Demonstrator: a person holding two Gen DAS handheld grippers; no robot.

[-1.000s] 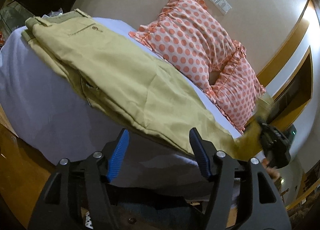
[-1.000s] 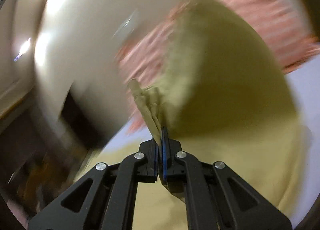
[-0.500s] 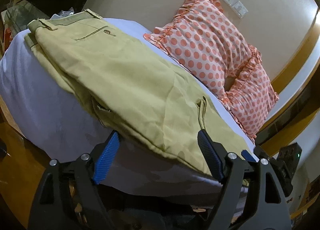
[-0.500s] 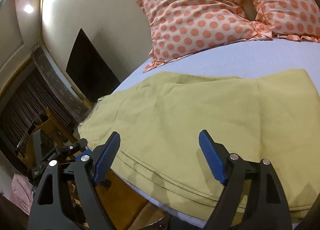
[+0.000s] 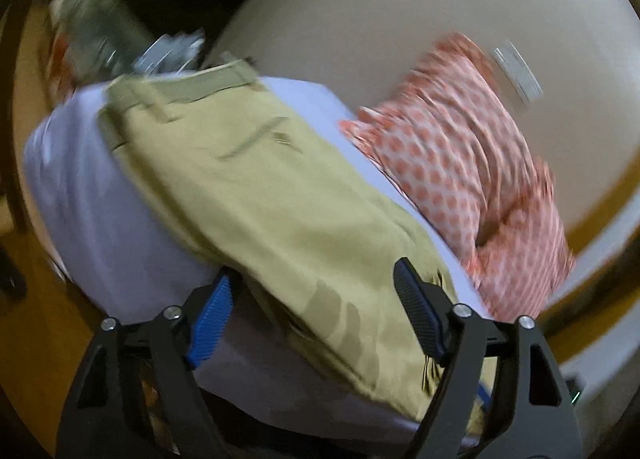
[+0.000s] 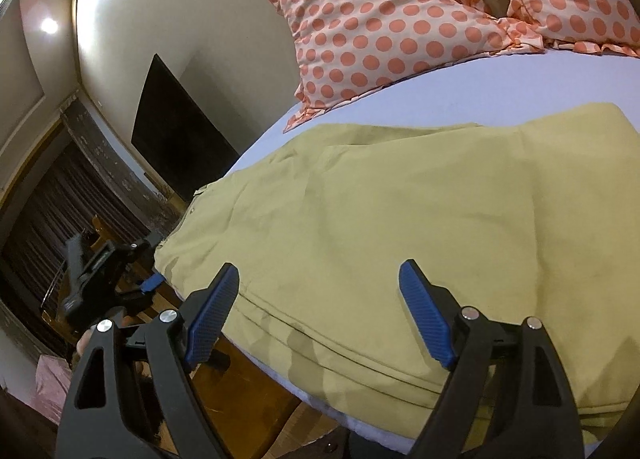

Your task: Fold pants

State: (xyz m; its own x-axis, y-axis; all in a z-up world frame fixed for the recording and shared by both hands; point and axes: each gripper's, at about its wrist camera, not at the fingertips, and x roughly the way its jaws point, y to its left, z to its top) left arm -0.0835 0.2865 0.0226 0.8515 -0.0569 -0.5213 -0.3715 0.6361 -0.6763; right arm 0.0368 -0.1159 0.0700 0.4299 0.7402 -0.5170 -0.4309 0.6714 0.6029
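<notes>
Khaki pants (image 5: pixel 276 203) lie folded on the pale lilac bed sheet (image 5: pixel 100 211), waistband at the far left. In the right wrist view the pants (image 6: pixel 400 219) fill the middle, the hem edge near me. My left gripper (image 5: pixel 316 311) is open and empty, fingers either side of the pants' near edge; this view is blurred. It also shows in the right wrist view (image 6: pixel 120 271) at the bed's left edge. My right gripper (image 6: pixel 316 311) is open and empty just above the near hem.
Two orange polka-dot pillows (image 6: pixel 440 11) lean on the wall at the head of the bed, also in the left wrist view (image 5: pixel 472 179). A dark panel (image 6: pixel 176 139) stands against the wall. Wooden floor (image 6: pixel 248 375) lies below the bed edge.
The right gripper let go of the pants leg end it held up a second ago; the leg now lies folded over. The left gripper moved closer to the pants' edge.
</notes>
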